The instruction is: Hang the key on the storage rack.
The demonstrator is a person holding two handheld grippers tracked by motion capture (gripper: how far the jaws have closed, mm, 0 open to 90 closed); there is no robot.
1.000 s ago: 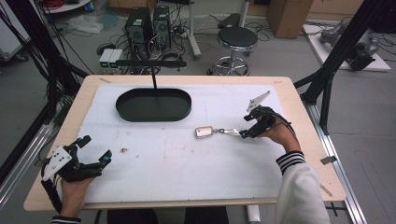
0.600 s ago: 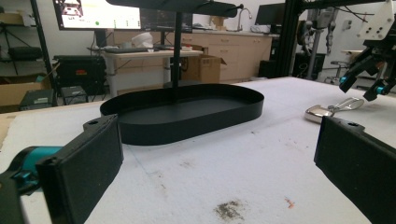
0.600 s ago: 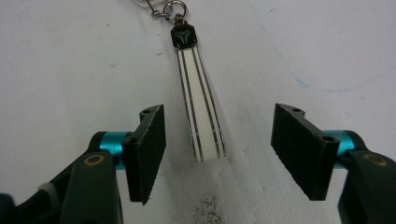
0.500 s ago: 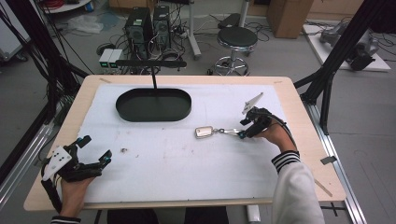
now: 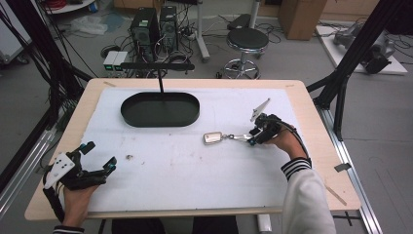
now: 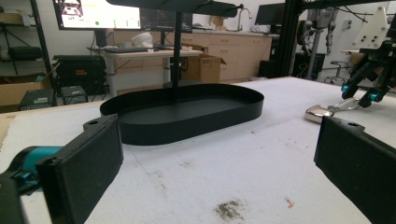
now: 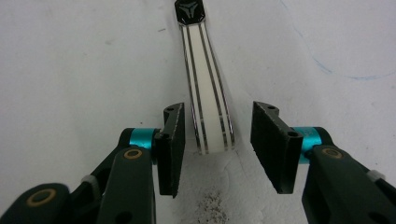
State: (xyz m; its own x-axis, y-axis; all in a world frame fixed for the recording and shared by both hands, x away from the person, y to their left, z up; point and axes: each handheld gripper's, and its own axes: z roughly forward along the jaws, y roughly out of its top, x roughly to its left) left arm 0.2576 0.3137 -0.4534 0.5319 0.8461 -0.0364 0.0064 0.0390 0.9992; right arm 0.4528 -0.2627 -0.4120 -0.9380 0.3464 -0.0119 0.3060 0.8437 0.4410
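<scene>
Jaws of the right gripper [image 7: 212, 140], just been closing, stand either side of the white striped strap [image 7: 208, 105] of the keyring [image 5: 214, 138] lying flat on the white table cover [image 5: 195, 170], not yet pinching: center, then squeeze squarely; left gripper [image 5: 100, 156] wide, idle.

The left claw [image 6: 219, 154] stands wide open, its two black pads low over the white-covered counter [image 6: 261, 177] with nothing between them. Ahead, toward the far edge, sits an empty black oval tray [image 6: 187, 114] with an upright post rising from it. Toward the right edge, the right claw [image 6: 369, 77] points down over a silver keychain [image 6: 322, 112] lying flat. A dark smudge [image 6: 231, 210] marks the cover near the pads.
</scene>
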